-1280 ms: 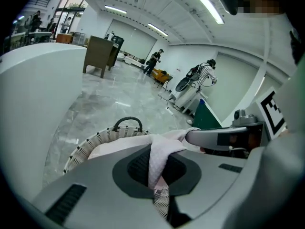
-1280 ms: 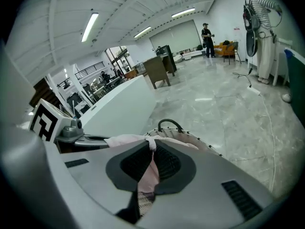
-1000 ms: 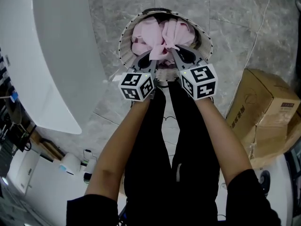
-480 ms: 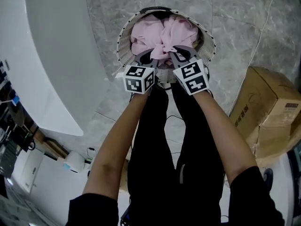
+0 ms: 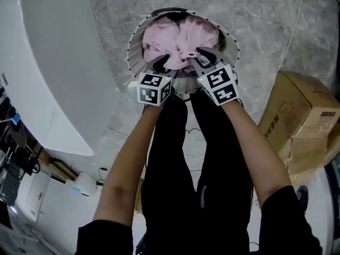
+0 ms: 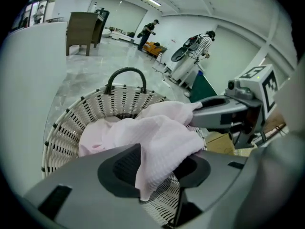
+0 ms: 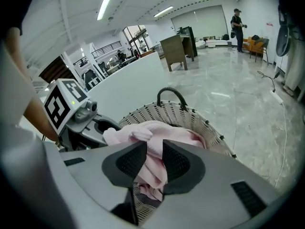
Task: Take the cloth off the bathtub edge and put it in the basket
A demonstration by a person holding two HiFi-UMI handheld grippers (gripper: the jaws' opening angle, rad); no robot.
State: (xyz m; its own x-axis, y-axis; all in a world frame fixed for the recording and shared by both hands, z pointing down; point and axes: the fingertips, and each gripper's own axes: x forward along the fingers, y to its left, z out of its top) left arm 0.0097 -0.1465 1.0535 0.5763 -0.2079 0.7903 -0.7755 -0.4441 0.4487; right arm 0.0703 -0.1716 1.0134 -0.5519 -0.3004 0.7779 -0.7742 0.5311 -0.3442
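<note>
The pink cloth lies bunched in the white wicker basket on the floor ahead of me. Both grippers reach over the basket's near rim. My left gripper has its jaws opening: in the left gripper view the cloth drapes loosely between the wide pads of this gripper, which do not press on it. My right gripper sits beside it. In the right gripper view its narrow-set pads pinch a fold of the cloth just above the basket.
The white bathtub curves along the left. A cardboard box stands at the right on the grey marble floor, with a thin cable running past it. The basket has a dark handle at its far side.
Both grippers have edged forward and down over the basket with the cloth. The left jaws have spread apart and let go of the cloth; the right still pinches it.
</note>
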